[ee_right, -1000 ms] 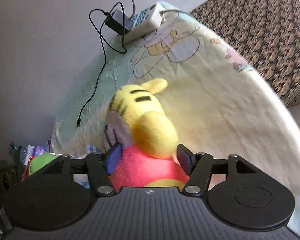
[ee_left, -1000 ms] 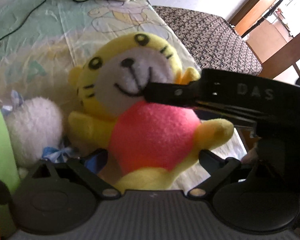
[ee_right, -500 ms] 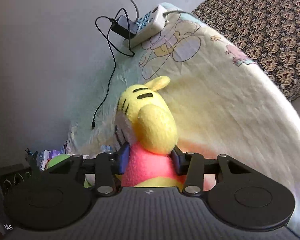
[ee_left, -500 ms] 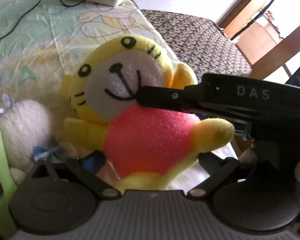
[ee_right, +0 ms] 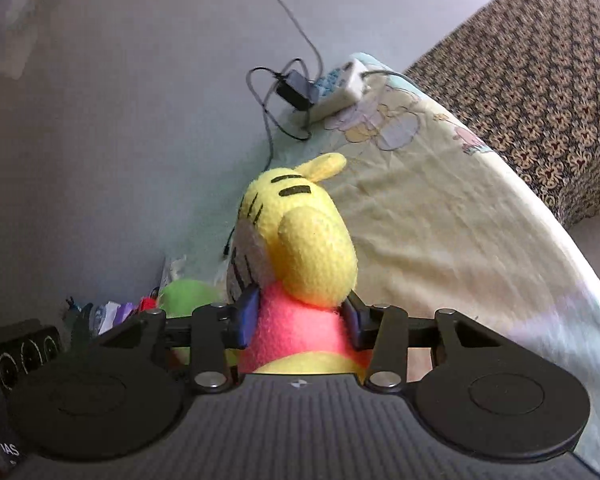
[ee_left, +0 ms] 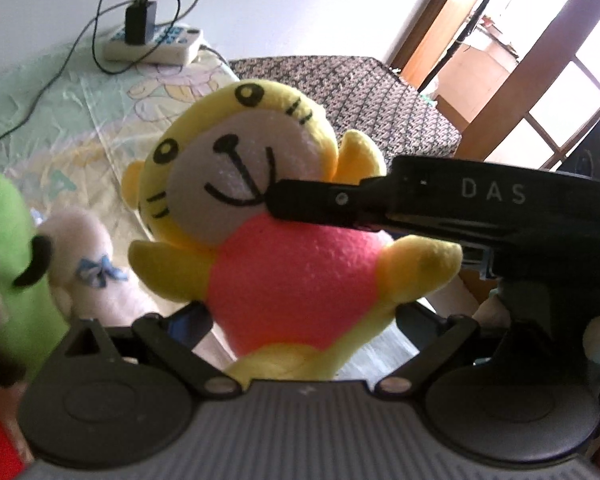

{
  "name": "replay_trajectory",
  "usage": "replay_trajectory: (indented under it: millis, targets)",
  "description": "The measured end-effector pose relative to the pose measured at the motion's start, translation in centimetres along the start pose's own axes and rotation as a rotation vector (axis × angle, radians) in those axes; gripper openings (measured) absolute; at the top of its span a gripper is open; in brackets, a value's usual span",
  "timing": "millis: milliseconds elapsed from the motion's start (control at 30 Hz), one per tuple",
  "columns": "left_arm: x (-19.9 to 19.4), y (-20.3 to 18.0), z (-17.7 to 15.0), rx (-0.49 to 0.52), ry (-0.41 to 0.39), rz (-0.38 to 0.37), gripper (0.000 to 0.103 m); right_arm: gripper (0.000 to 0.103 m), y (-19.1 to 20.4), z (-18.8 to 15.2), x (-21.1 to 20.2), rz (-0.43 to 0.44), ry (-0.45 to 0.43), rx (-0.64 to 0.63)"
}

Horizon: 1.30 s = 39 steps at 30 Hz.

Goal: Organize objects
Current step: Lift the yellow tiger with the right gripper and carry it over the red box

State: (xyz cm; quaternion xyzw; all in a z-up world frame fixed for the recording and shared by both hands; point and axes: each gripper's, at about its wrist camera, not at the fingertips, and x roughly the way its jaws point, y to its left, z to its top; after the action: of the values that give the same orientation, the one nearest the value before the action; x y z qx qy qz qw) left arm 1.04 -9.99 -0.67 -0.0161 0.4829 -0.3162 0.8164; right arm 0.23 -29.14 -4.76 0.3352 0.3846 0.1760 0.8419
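While the right gripper [ee_right: 298, 322] squeezes the tiger plush toy [ee_left: 268, 240] at its pink body in mid-frame, above the bedsheet [ee_right: 440, 216], the left gripper [ee_left: 300, 320] stands wide around its lower body, pads apart.

Fuzzy, matt plush on the yellow tiger toy [ee_left: 284, 240]; wrinkled cotton sheet [ee_right: 440, 216] beneath; matt black plastic on the right gripper [ee_right: 300, 318], ribbed grey casing.

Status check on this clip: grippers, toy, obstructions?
Right gripper shut on yellow tiger plush. Left gripper open, straddling the plush. Green plush and white plush close beside; nothing blocking.
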Motion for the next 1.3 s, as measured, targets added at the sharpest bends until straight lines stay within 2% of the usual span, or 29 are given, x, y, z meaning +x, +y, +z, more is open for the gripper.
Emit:
replay_trajectory:
  millis: [300, 800, 1300]
  targets:
    - [-4.8, 0.5, -3.0, -0.008, -0.089, 0.051, 0.096, 0.046, 4.5, -2.5, -0.3, 0.065, -0.004, -0.099]
    - [-14.8, 5.9, -5.5, 0.044, -0.248, 0.073, 0.096, 0.046, 14.8, -7.0, 1.2, 0.139, -0.13, -0.177]
    - [-18.9, 15.0, -8.0, -0.04, -0.223, 0.072, 0.096, 0.046, 21.3, -11.1, 8.7, 0.102, -0.071, -0.148]
